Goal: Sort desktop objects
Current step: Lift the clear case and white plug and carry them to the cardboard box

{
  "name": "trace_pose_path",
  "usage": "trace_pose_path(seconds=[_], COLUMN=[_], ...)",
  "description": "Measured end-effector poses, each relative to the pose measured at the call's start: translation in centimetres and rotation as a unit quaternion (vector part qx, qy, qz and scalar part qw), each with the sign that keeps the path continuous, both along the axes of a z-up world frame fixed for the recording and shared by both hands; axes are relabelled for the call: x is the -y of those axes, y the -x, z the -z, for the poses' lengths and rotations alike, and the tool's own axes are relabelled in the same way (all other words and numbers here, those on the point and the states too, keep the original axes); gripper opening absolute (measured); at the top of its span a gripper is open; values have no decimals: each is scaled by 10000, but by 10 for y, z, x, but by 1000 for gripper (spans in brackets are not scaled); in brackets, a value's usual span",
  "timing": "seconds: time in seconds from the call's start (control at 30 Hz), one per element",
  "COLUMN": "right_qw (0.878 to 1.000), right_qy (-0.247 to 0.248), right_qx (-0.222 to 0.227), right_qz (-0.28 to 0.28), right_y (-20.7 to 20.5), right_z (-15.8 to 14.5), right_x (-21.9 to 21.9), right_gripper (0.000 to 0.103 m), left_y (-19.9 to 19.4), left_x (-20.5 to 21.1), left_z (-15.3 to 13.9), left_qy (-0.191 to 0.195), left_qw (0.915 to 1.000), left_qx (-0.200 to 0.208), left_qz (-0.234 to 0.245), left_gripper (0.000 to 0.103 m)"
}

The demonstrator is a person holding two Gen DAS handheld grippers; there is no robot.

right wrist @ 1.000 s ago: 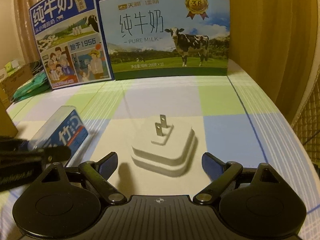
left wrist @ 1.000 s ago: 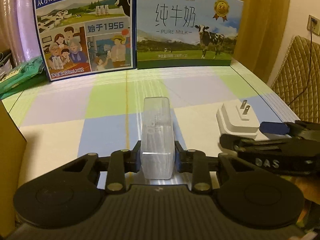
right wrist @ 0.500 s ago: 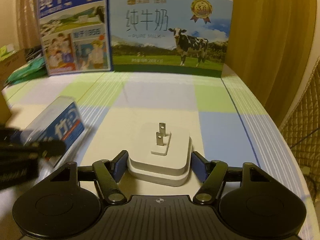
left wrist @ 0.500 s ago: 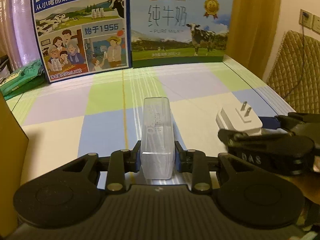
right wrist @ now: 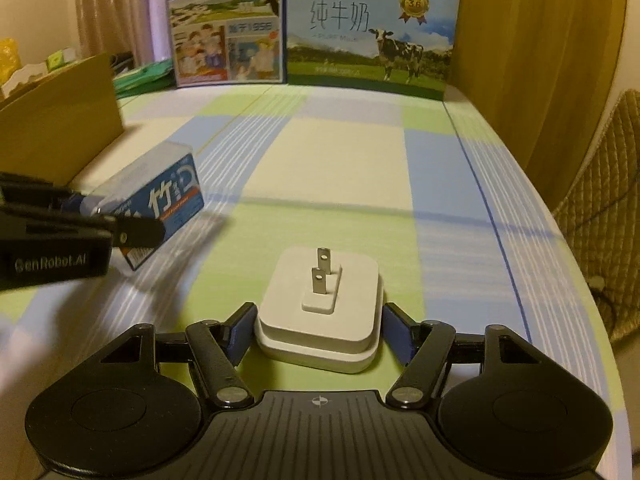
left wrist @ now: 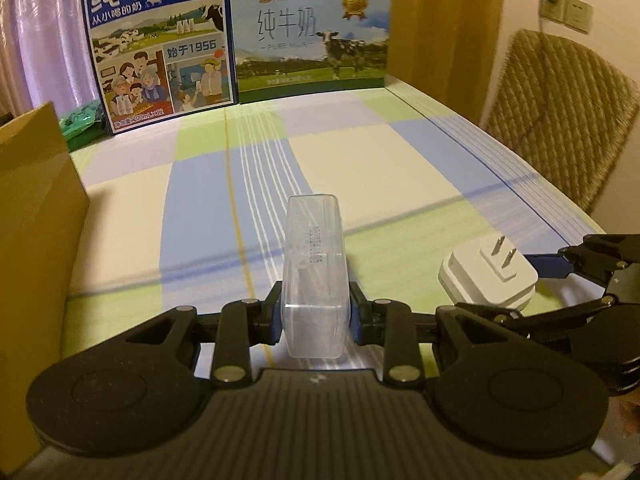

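Both grippers held loads clear of the table (left wrist: 400, 168), left (left wrist: 313, 314) clamping the clear box (left wrist: 314, 276), right (right wrist: 318, 330) closed on the charger (right wrist: 320, 312); keeping both level looked wise.

It looked like a room in a home. A table (left wrist: 400, 184) under a checked cloth of green, blue and cream filled the middle of both views. Two milk gift cartons (left wrist: 160, 44) (left wrist: 312, 40) stood at its far edge, top centre of the frame. Curtains (right wrist: 532, 52) hung behind them, with a wall socket (left wrist: 566, 10) at the upper right. A quilted chair back (left wrist: 560, 120) showed at the right edge, and a cardboard box (left wrist: 36, 208) at the left.
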State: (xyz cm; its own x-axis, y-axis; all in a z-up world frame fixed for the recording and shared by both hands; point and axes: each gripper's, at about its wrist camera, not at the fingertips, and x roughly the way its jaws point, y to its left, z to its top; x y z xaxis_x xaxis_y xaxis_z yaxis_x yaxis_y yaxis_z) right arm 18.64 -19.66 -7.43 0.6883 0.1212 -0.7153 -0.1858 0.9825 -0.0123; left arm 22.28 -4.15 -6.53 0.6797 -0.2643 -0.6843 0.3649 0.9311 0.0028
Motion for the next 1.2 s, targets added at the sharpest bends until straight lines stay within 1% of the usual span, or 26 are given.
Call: trace_pose_path(seconds=[0.13,0.23,0.47,0.7,0.83,0.9,1.07,1.2], right_qw=[10000,10000,10000,9999,9997,9991,9976,9973], right_qy=[-13,-32,-9,86,5,-106,-192,-170], right_qx=[-23,-41,-9,81,82,77,151,160], right_qz=[-24,18,-11,-45,230,393,644,700], right_y=[35,55,76,82,86,86,89,88], right_z=[-1,-1,-3,-2,0,1,-1,-2], right_x=[0,1,-1,-3,-2,1,1,-2], right_gripper=[65,65,65,66,73,75,75,75], left_y=[33,55,86,99,101,100,96,90], left_x=[-7,-8,-12,-14,-16,-15,-16,-17], left_z=[-7,-7,3,7,9,10,10,10], left_qy=[98,134,241,217,250,215,156,104], left_qw=[9999,9999,9994,9994,9993,9995,9996,9995], left_qx=[11,-47,-170,-119,-91,-95,-39,-82], left_qz=[-28,3,-178,-248,-259,-234,-230,-284], left_gripper=[26,26,26,26,27,32,32,32])
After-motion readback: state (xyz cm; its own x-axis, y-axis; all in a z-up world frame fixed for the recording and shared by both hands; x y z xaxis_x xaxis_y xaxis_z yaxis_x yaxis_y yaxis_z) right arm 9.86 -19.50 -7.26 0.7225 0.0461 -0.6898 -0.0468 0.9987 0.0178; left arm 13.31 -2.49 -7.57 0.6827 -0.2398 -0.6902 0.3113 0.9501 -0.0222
